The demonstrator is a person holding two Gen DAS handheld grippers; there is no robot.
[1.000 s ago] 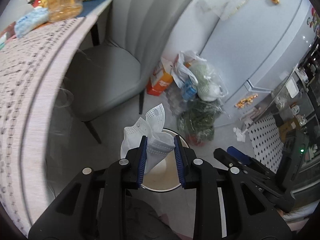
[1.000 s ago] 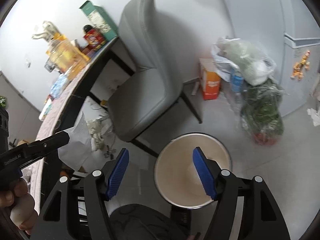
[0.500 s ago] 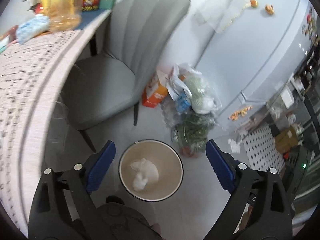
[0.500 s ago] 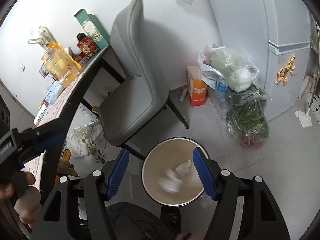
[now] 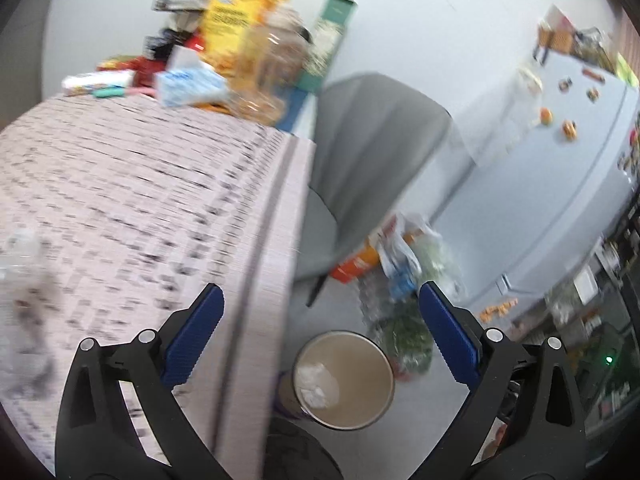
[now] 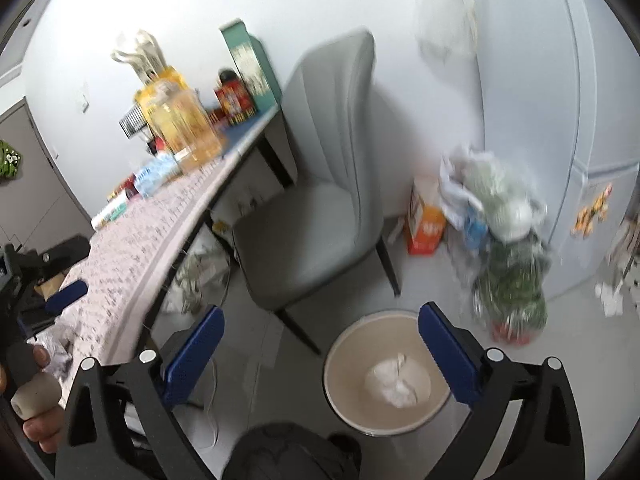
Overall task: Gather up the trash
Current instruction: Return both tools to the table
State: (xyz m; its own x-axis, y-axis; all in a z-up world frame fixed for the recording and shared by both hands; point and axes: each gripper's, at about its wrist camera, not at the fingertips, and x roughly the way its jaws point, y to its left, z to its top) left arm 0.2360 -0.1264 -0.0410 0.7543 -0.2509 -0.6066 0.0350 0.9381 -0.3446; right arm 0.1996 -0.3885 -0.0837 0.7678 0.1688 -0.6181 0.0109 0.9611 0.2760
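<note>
Now that both wads lie in the bin [image 6: 386,380], your left gripper [image 5: 320,336] and right gripper [image 6: 320,354] have just opened wide and hold nothing; crumpled trash [image 5: 28,280] on the table [image 5: 140,200] comes next.

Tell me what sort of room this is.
Most likely a home kitchen or dining corner: a fridge dotted with magnets, a table crowded with food packets and a big oil bottle, and a grey dining chair beside it.
</note>
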